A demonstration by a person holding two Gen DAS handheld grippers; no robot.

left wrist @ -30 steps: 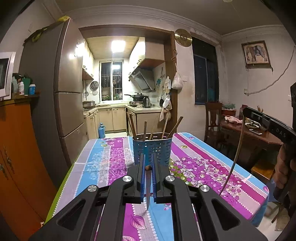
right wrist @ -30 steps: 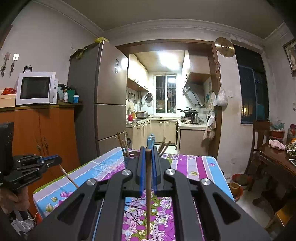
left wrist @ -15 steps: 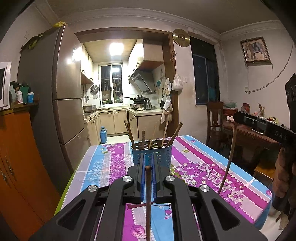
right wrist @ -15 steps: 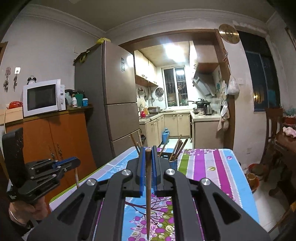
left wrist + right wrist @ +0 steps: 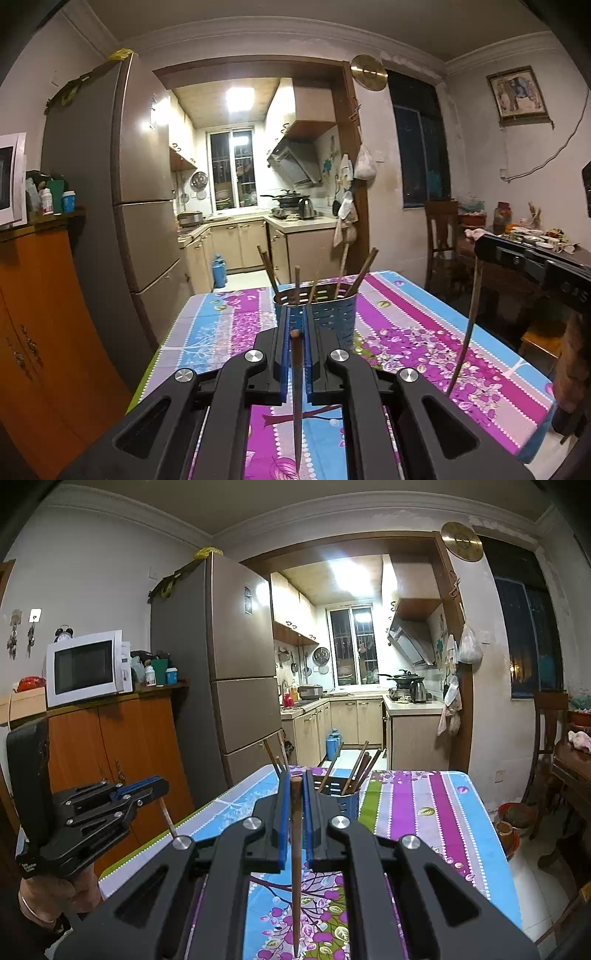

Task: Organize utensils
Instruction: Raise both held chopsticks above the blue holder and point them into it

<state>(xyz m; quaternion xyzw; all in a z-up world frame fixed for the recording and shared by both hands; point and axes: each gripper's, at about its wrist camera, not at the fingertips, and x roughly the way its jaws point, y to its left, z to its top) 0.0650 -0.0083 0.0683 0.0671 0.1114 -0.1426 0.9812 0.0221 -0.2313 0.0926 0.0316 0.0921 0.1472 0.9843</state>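
Both tongs are clamped shut on one chopstick each: the left gripper (image 5: 296,334) has its chopstick (image 5: 297,398) hanging tip-down, same deal with the right gripper (image 5: 295,782) and its chopstick (image 5: 295,867). The blue holder (image 5: 325,314) sits in the middle of the flowery tablecloth (image 5: 424,332), already bristling with sticks. I'd bring each one over a gap at the rim, keep it near upright, and only let go once the tip is inside so it doesn't bounce off the others.
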